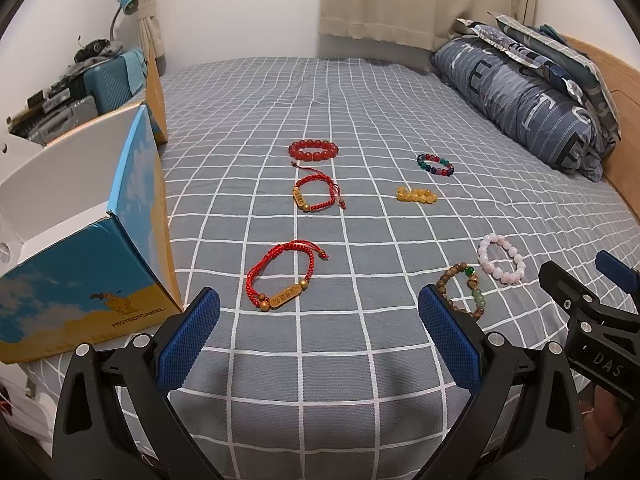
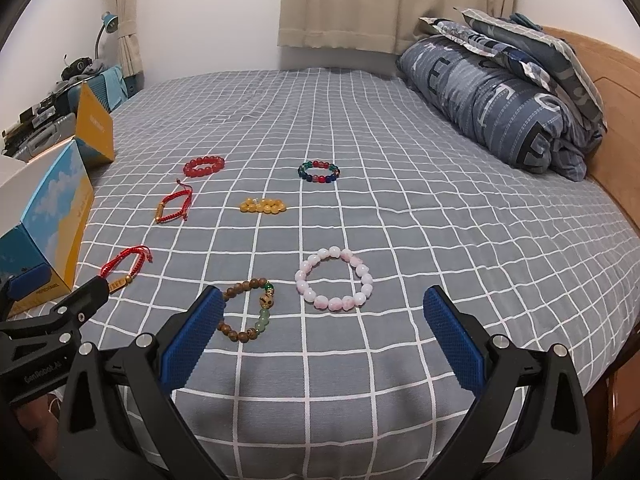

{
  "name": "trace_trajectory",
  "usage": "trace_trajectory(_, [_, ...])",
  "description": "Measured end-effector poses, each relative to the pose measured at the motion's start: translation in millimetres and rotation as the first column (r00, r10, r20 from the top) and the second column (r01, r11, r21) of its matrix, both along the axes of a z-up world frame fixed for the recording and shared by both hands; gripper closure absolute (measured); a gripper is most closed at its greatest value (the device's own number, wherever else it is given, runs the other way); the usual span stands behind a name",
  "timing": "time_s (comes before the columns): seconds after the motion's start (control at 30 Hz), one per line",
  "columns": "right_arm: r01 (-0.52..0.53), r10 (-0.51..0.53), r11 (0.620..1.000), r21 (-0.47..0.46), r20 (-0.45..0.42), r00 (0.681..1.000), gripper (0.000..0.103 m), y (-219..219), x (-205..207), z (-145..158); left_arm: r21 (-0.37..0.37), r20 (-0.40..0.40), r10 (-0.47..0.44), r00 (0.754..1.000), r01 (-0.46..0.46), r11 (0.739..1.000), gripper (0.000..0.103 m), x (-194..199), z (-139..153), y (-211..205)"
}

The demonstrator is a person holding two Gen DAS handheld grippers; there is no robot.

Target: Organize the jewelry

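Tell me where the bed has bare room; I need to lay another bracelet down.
Free: the wide stretch between the bracelets and the folded quilt, and the far end near the curtain. Crowded: beside the box, around the red cord bracelets.

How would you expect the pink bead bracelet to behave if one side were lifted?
The pink bead bracelet would probably sag out of its ring shape, being separate round beads on a string. The glossy beads may slip against a pad. Pushed across the bedsheet, it would likely deform.
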State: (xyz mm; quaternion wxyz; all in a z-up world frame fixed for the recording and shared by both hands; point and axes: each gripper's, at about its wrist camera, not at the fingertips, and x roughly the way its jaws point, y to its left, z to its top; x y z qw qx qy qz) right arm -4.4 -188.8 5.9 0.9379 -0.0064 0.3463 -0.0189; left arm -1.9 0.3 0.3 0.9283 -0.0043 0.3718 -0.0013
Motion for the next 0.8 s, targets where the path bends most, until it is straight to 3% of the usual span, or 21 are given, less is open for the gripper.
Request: trace_trajectory(0.8, [-0.005, 0.005, 1.0, 0.002, 0.001, 1.0, 0.007, 0.4, 1.0, -0.7, 0.0, -0.002, -0.003, 1.0, 0.003, 1.0, 0.006, 0.8, 1.0, -0.1])
